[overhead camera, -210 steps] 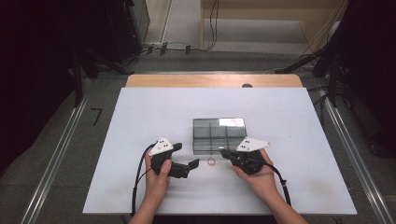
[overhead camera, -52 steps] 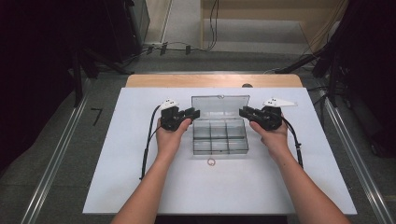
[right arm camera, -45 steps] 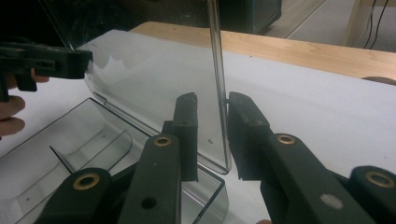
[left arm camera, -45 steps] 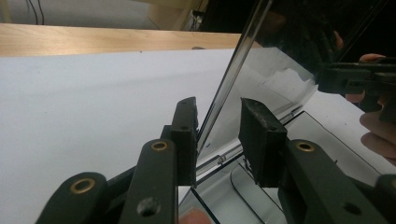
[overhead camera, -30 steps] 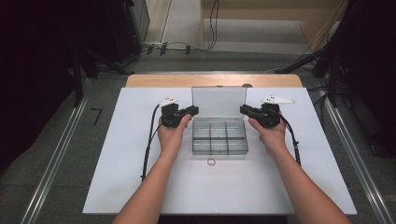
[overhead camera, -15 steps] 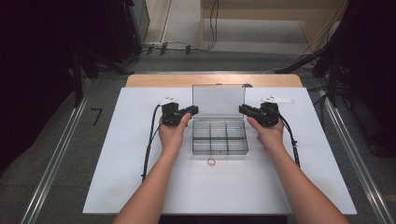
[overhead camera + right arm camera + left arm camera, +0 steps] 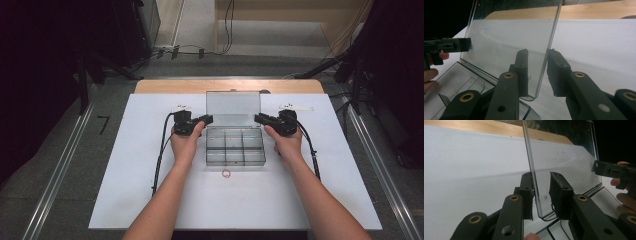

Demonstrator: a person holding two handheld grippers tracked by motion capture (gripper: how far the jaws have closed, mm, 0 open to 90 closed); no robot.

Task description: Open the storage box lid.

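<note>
A clear plastic compartment box (image 7: 235,162) sits at the middle of the white table, and its compartments look empty. Its clear lid (image 7: 233,107) stands upright at the back. My left gripper (image 7: 207,119) is at the lid's left edge and my right gripper (image 7: 258,119) at its right edge. In the left gripper view the lid (image 7: 564,157) has its edge between the jaws of the left gripper (image 7: 541,176), with a gap at one pad. In the right gripper view the lid (image 7: 509,42) stands loose between the jaws of the right gripper (image 7: 537,53). Both pairs of jaws have just been opening.
A small pinkish ring (image 7: 226,173) lies on the white table top (image 7: 150,200) just in front of the box. A wooden strip (image 7: 170,86) runs along the table's far edge. Cables trail from both grippers toward the person. Metal rails (image 7: 60,165) flank the table on the floor.
The lid has swung up from a backward-leaning tilt to upright. Both hands have stayed at the lid's sides, and the jaws now stand a little wider around its edges.
</note>
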